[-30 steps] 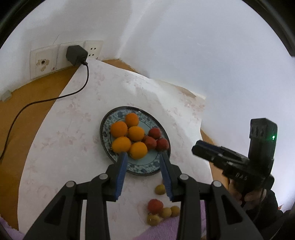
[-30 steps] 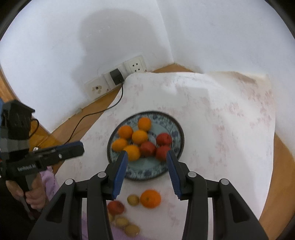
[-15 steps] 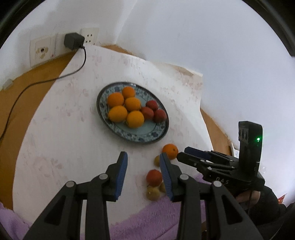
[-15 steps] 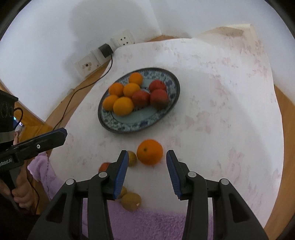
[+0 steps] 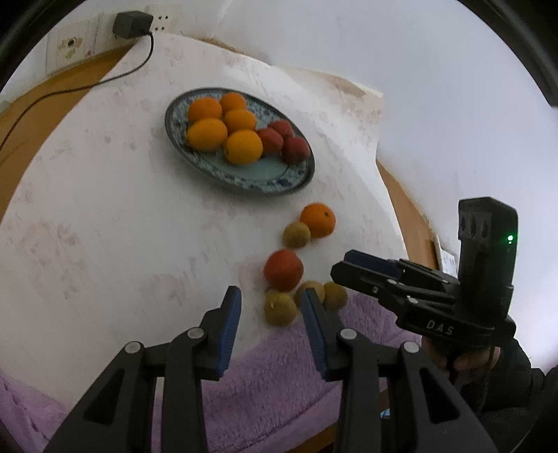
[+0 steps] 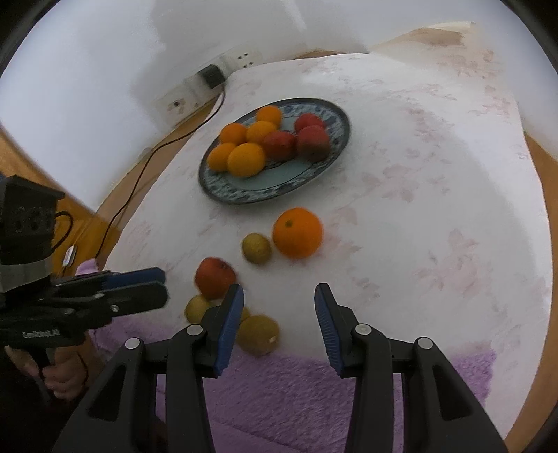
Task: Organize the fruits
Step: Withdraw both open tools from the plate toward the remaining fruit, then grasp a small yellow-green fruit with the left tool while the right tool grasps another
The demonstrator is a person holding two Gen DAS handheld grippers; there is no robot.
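Observation:
A blue patterned plate (image 5: 244, 181) (image 6: 244, 195) holds several oranges (image 5: 243, 146) and three red fruits (image 5: 295, 149). In front of it on the cloth lie a loose orange (image 5: 318, 220) (image 6: 297, 232), a red fruit (image 5: 283, 269) (image 6: 214, 277) and several small yellow-green fruits (image 5: 279, 308) (image 6: 258, 334). My left gripper (image 5: 270, 299) hangs open just short of the nearest small fruits, gripping nothing. My right gripper (image 6: 279, 291) is open and empty over bare cloth, below the loose orange. Each gripper also shows from the side in the other's view: the right gripper (image 5: 348, 268), the left gripper (image 6: 157, 285).
A white flowered cloth (image 6: 436, 174) covers a wooden table. A purple towel (image 5: 279, 376) lies along the near edge. At the back wall a black charger (image 5: 130, 24) sits in a socket, and its cable (image 5: 69, 92) trails left. A hand (image 6: 59, 369) holds the left gripper's handle.
Both grippers have come down and tipped toward the loose fruits near the towel. The plate has slid up in both views. Neither gripper's jaws have changed.

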